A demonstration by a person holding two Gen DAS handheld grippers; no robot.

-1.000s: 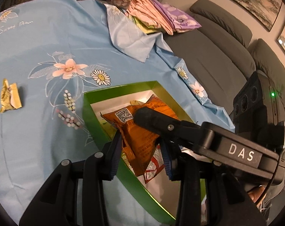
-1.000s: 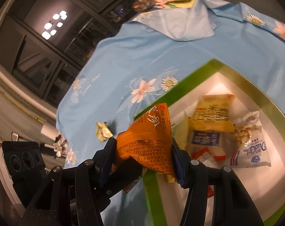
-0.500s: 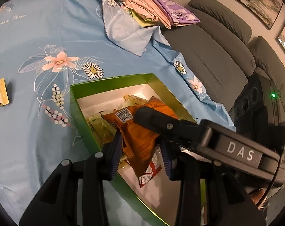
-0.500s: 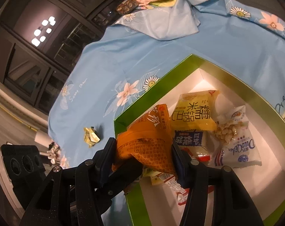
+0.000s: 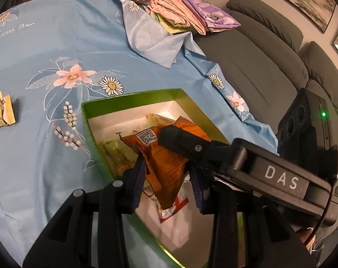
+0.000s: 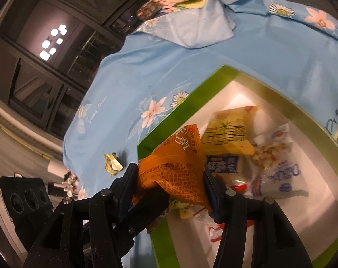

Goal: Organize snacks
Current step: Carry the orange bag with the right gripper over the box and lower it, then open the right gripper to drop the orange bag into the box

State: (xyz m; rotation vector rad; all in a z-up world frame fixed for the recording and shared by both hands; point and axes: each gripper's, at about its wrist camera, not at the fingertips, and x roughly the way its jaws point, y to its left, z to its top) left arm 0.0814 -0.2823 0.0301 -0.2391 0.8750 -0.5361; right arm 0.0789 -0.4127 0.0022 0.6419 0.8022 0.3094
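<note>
An orange snack packet [image 5: 164,156] hangs over the near corner of the green box [image 5: 128,98]. My left gripper [image 5: 166,172] is shut on its lower part, both blue pads against the foil. My right gripper [image 6: 171,174] is shut on the same orange packet [image 6: 180,163], squeezing it from both sides. In the left wrist view, a right gripper finger [image 5: 180,138] lies across the top of the packet. In the right wrist view, a left gripper finger [image 6: 151,203] comes in from the lower left under the packet. The green box [image 6: 173,116] has white inner walls.
Inside the box lie a yellow packet [image 6: 229,131], a blue-labelled one [image 6: 222,163] and a clear bag of nuts [image 6: 273,156]. A crumpled yellow wrapper [image 5: 2,111] lies on the blue flowered cloth [image 5: 46,44]. Folded cloths [image 5: 186,15] sit at the far edge, a grey sofa [image 5: 258,55] to the right.
Both grippers keep hold of the orange packet. The right gripper has crept in over the box, so more of the box's inside shows in its view.
</note>
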